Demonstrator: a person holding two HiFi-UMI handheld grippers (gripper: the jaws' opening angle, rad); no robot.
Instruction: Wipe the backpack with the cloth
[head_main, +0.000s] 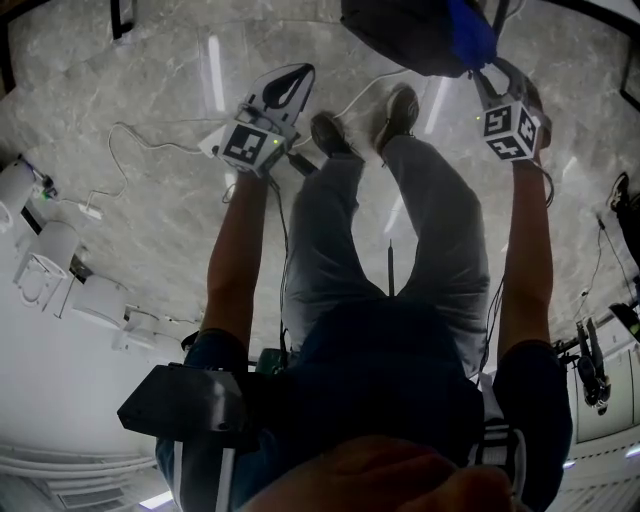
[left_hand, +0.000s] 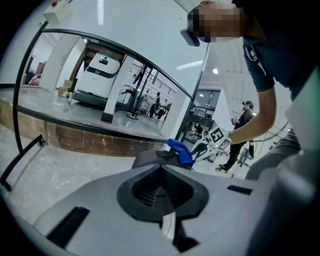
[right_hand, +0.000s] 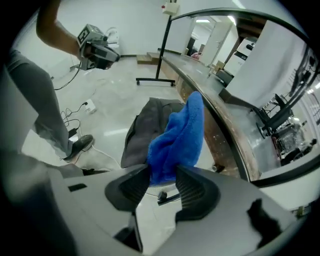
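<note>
The cloth (right_hand: 180, 132) lies draped over the backpack (right_hand: 142, 135), which seems to stand on the floor. The right tool (right_hand: 162, 171) points down at the backpack, half open around the cloth's near end, probably to take it for wiping. The left tool (left_hand: 160, 169), shut and empty, waits well aside of the backpack, leaving room.
</note>
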